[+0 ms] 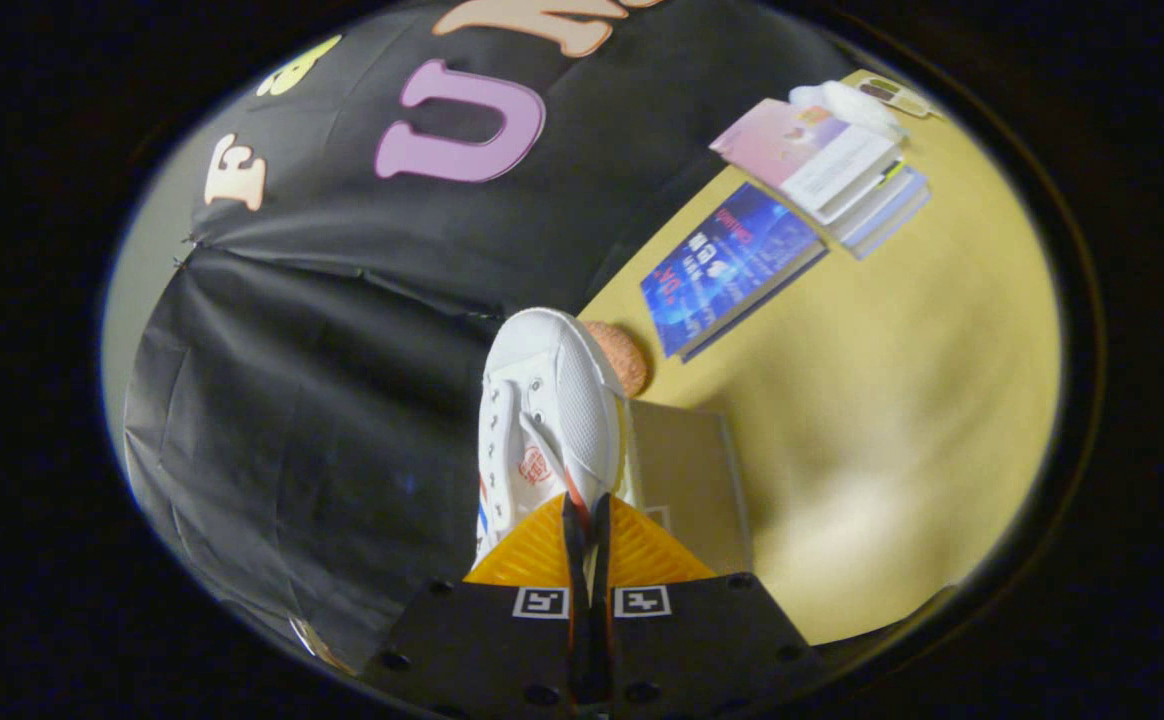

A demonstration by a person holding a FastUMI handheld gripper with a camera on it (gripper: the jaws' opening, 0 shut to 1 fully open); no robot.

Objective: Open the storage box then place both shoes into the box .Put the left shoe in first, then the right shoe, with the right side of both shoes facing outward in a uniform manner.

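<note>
**White shoe pinched in the gripper above the yellow table**

Yellow tabletop [892, 420] runs along one side of the tilted view, with the booth's black cloth wall [342, 330] on the other. The gripper [588, 520] has its two fingers drawn almost together, clamped on a thin edge of a white shoe [552, 420], which is held off the table with its toe pointing away from the fingers. The shoe shows laces, eyelets and a small red mark on its side. Just beside the shoe lies a flat tan box [687, 480] on the table. Beyond the toe sits a round orange object [622, 355]. Farther off on the table lie a blue book [732, 265] and a stack of books [832, 170].
</note>
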